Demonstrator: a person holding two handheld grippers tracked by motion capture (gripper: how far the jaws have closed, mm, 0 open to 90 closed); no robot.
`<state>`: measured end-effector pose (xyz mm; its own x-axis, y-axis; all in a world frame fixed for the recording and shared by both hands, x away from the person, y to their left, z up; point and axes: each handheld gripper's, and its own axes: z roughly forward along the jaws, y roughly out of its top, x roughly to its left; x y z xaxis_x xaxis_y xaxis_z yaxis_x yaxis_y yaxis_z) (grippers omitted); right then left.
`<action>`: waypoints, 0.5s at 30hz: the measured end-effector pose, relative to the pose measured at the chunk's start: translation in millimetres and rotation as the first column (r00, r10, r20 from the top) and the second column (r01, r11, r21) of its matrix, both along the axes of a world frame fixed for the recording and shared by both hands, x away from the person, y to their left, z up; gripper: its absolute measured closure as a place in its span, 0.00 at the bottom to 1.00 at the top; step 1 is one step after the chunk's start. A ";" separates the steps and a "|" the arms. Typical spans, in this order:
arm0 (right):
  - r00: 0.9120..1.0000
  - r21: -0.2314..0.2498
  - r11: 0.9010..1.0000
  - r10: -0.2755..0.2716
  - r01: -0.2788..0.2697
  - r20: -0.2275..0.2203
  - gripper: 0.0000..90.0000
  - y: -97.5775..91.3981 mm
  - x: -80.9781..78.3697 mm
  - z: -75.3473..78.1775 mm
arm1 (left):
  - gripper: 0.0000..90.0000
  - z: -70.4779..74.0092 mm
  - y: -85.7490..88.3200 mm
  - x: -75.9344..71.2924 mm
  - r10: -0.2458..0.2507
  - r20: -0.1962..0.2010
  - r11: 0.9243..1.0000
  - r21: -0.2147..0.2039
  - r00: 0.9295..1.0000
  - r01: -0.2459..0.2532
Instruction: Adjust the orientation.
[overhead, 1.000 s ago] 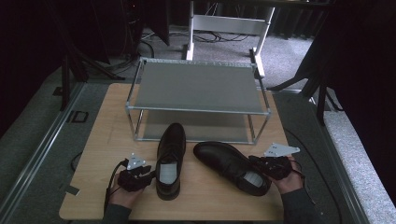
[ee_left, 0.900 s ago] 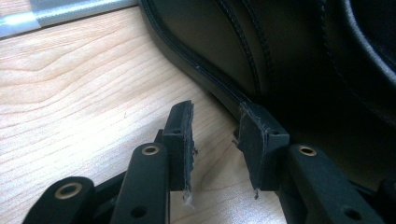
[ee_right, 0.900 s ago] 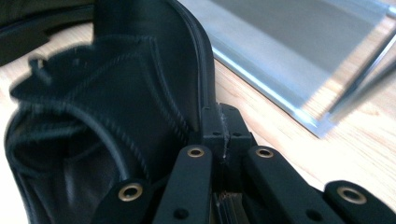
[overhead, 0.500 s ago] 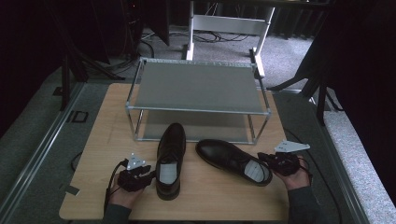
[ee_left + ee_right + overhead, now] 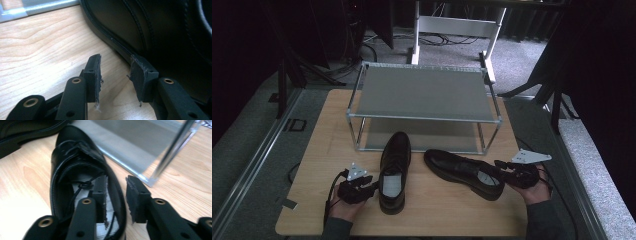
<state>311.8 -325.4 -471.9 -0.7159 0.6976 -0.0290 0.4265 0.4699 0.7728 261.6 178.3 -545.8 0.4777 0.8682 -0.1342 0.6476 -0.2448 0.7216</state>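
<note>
- Wooden table on grey carpet; dark room, white desk frame behind
- Two-tier metal rack at the table's far half, shelves bare
- Left shoe toe toward the rack; right shoe lies angled, heel toward the right gripper
- Left gripper just beside the left shoe's heel; jaws just opening, partly apart, nothing between
- Right gripper: jaws just opened, astride the right shoe's heel rim, not pressing it
</note>
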 end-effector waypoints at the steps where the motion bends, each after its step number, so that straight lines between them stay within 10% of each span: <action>1: 1.000 -0.002 1.000 0.012 -0.012 -0.001 0.73 2.0 0.6 -0.4 | 0.67 -0.1 0.5 0.9 0.004 0.000 1.000 -0.007 1.000 -0.004; 15: 0.992 -0.142 0.984 0.103 -0.112 -0.066 0.69 31.9 23.5 5.3 | 0.67 -1.7 -0.4 15.5 0.006 -0.003 1.000 0.000 1.000 -0.006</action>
